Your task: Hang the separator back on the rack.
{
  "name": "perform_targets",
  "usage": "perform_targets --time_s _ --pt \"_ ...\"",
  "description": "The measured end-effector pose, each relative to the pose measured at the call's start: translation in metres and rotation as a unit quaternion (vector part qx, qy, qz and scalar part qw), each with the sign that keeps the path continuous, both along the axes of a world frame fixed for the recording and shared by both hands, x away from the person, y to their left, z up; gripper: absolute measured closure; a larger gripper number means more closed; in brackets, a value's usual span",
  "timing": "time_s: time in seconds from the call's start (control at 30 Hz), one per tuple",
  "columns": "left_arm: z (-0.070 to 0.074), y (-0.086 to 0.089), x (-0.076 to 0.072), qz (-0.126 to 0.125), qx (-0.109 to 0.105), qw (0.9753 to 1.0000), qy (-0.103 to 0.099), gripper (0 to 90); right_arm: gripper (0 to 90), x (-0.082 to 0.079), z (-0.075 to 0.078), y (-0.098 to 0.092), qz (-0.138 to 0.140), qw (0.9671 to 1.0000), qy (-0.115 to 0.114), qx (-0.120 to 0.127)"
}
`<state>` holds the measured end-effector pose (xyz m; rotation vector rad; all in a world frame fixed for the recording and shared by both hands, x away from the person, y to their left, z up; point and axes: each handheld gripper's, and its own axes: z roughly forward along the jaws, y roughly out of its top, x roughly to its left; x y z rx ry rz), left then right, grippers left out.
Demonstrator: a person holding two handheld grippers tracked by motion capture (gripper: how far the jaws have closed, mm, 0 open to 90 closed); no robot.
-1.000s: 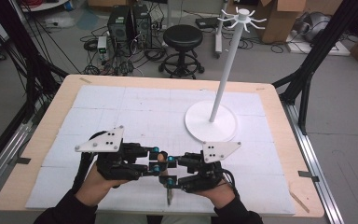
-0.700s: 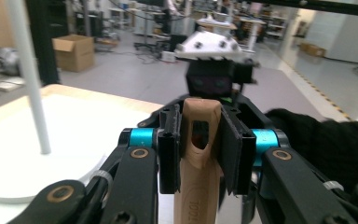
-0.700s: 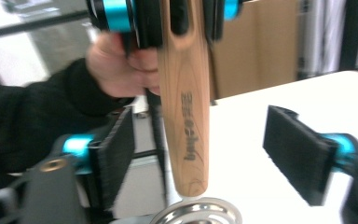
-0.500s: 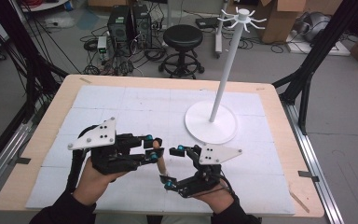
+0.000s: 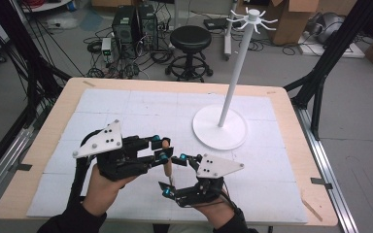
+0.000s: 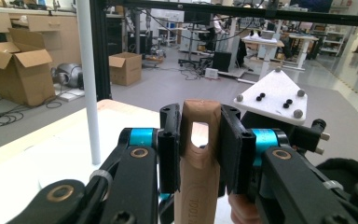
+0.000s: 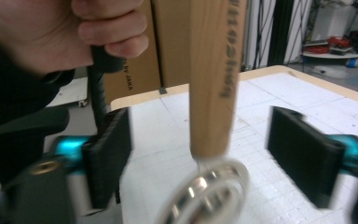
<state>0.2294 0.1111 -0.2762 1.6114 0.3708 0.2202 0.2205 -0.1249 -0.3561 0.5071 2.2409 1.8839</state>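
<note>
Jaws of left gripper [image 6: 199,154] clamped on wooden handle [image 6: 200,158]; right gripper [image 7: 205,163] jaws wide apart, at 6 o'clock. Best kept vertical.

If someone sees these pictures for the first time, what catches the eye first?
Probably the light wooden handle with a metal ring end, held upright at the table's near middle by the left gripper, jaws shut on it. The right gripper waits open around it, and a tall white hook stand rises at the right.

The left claw [image 5: 162,149] is clamped tight, while the right claw [image 5: 174,174] gapes wide beside it.
</note>
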Motion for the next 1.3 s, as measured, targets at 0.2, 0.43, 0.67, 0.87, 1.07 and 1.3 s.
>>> perform_targets --time_s 0.2,0.43,0.67,0.87,1.07,1.3 --pt "-0.002 -0.007 -0.003 0.008 -0.003 1.0000 0.001 70.6 43.6 -0.004 0.001 0.001 -0.016 0.9993 -0.027 -0.021" --pt "-0.002 -0.008 -0.005 0.015 -0.014 0.9998 0.000 70.6 67.8 -0.007 0.000 -0.005 -0.034 0.9986 -0.036 -0.017" --pt "-0.003 -0.005 -0.005 0.017 -0.022 0.9996 0.003 70.6 69.9 -0.008 0.001 -0.009 -0.048 0.9985 -0.025 -0.008" --pt "-0.006 -0.001 -0.001 -0.001 -0.032 0.9994 0.012 67.1 70.3 -0.006 0.002 -0.009 -0.031 0.9994 -0.008 -0.010" --pt "-0.009 0.008 0.002 -0.056 -0.056 0.9966 0.024 38.7 70.4 -0.005 0.003 -0.011 0.011 0.9999 0.004 0.002" --pt "-0.016 0.017 0.001 -0.130 -0.059 0.9893 0.032 38.2 70.4 -0.003 0.005 -0.008 0.106 0.9940 0.019 0.022"
